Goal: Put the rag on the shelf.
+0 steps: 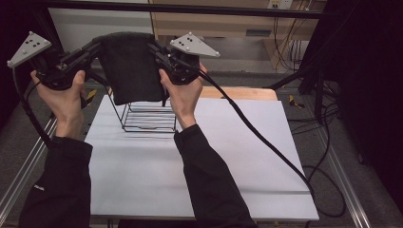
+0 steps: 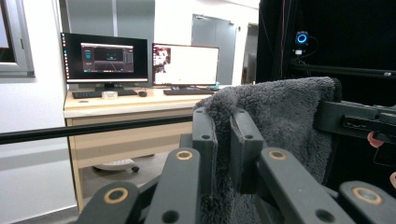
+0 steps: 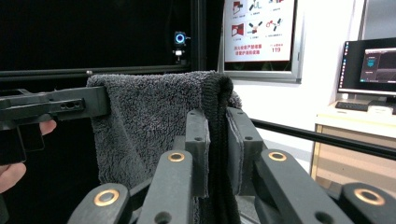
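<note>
The white table (image 1: 142, 180) carries a black wire rack (image 1: 147, 116) near its far edge. Above the rack hangs a dark grey towel (image 1: 129, 66), stretched in the air between the two grippers. The left gripper (image 1: 97, 47) has its jaws clenched on the towel's left top corner, and the right gripper (image 1: 153, 49) grasps the right top corner.

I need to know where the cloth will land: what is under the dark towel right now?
A black wire rack stands on the white table beneath the hanging dark towel. The towel's lower edge covers the rack's top, so any contact cannot be seen.
</note>
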